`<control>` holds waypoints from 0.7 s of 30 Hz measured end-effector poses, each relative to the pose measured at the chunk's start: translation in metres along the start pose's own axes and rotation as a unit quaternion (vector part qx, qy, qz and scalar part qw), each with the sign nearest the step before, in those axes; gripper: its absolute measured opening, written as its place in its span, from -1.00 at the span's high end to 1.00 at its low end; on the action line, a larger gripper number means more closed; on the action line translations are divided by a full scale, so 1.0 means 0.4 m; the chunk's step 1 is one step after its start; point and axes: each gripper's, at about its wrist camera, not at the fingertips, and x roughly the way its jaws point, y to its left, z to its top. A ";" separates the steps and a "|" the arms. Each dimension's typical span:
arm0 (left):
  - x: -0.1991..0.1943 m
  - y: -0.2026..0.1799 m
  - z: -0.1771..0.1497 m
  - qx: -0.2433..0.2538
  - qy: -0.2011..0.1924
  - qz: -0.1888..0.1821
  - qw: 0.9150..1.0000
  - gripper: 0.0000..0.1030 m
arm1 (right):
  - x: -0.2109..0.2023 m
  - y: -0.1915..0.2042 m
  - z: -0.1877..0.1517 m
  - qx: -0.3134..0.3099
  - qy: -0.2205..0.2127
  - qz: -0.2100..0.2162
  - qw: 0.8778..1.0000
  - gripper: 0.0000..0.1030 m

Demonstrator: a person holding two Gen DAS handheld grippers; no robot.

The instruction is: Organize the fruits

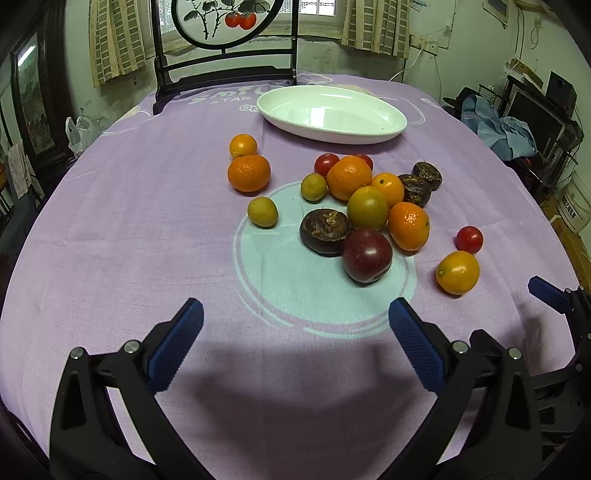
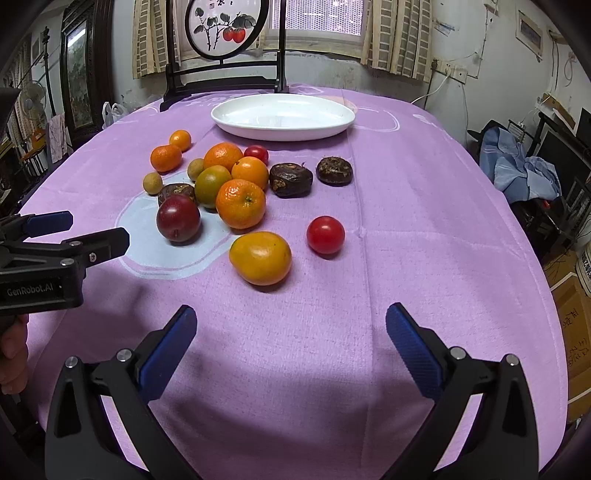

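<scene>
Several fruits lie loose on a purple tablecloth (image 1: pixel 129 229): oranges, small green ones, red cherry tomatoes, dark brown wrinkled ones and a dark red plum (image 1: pixel 366 255) (image 2: pixel 178 218). A yellow-orange fruit (image 2: pixel 260 257) (image 1: pixel 457 272) and a red tomato (image 2: pixel 325 235) (image 1: pixel 468 239) lie apart on the near right. An empty white oval dish (image 1: pixel 332 114) (image 2: pixel 282 117) stands at the far side. My left gripper (image 1: pixel 295 332) is open, short of the plum. My right gripper (image 2: pixel 291 332) is open, just short of the yellow-orange fruit. Neither holds anything.
A dark wooden frame with a round painted panel (image 1: pixel 225 22) stands at the table's far edge. A person's hand (image 2: pixel 13 350) holds the left gripper body (image 2: pixel 40 266). Clutter and blue cloth (image 2: pixel 517 166) fill the room on the right.
</scene>
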 end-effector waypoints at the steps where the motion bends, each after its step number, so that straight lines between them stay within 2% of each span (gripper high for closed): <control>1: -0.001 0.001 0.001 -0.001 0.000 0.000 1.000 -0.96 | 0.001 0.000 0.000 0.000 0.000 0.000 1.000 -0.97; 21: -0.004 -0.002 0.004 0.000 0.001 -0.001 1.000 -0.96 | 0.004 0.001 -0.003 -0.002 0.002 0.000 1.000 -0.97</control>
